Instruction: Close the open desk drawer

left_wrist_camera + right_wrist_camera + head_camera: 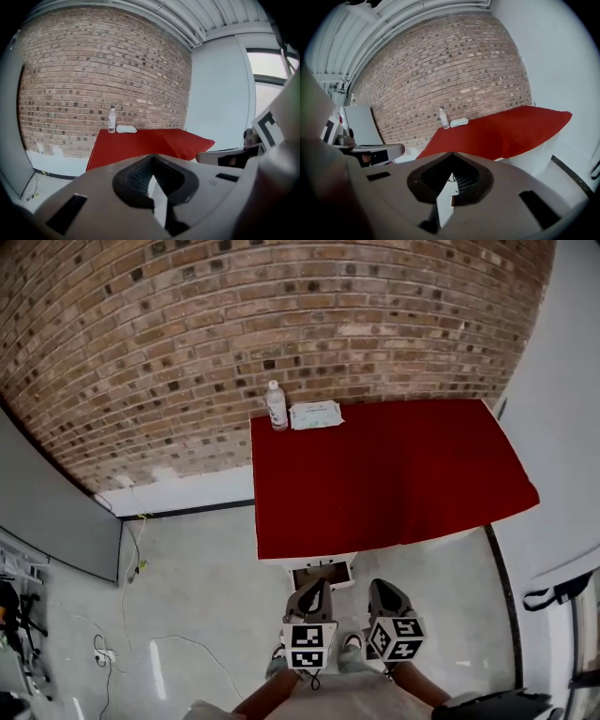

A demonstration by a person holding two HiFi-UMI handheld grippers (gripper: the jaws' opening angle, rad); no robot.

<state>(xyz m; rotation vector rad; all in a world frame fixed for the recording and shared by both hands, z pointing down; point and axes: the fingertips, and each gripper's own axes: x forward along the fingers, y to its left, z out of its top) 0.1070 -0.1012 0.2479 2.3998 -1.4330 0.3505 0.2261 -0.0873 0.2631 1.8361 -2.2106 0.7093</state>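
Left gripper (318,589) and right gripper (383,590) are both clenched on nothing. The open drawer (322,572) is mostly hidden under the red cloth (384,474).

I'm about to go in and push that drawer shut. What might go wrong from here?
The red cloth has its near edge right above the open drawer; a high push may snag and drag it. The bottle stands upright at the far corner beside a white packet, so a hard slam might tip it. The left gripper, tongs shut, sits nearest; an off-centre shove could skew the drawer.
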